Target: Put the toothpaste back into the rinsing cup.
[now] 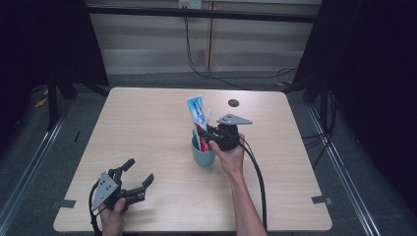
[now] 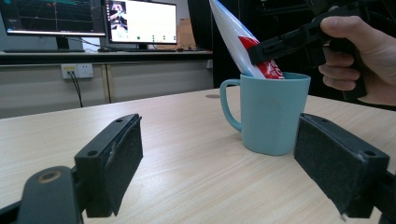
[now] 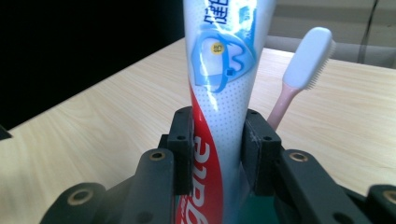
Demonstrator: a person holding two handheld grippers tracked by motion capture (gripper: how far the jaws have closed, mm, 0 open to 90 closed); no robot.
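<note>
A teal mug (image 1: 202,153) stands near the middle of the wooden table (image 1: 147,128). A red, white and blue toothpaste tube (image 1: 197,110) leans in it, tilted to the left. Beside the tube rises a pink toothbrush with a white head (image 1: 208,117). My right gripper (image 1: 205,133) is just over the mug's rim, shut on the tube. In the right gripper view both pads press the tube (image 3: 219,93) low down, with the toothbrush (image 3: 306,65) behind. My left gripper (image 1: 139,172) rests open at the front left. Its view shows the mug (image 2: 273,112) ahead between the jaws.
A small dark round hole (image 1: 233,103) sits at the table's far side. Grey tape marks the front corners (image 1: 320,199). Cables run across the floor behind the table. Monitors (image 2: 140,21) stand on a desk beyond the table in the left gripper view.
</note>
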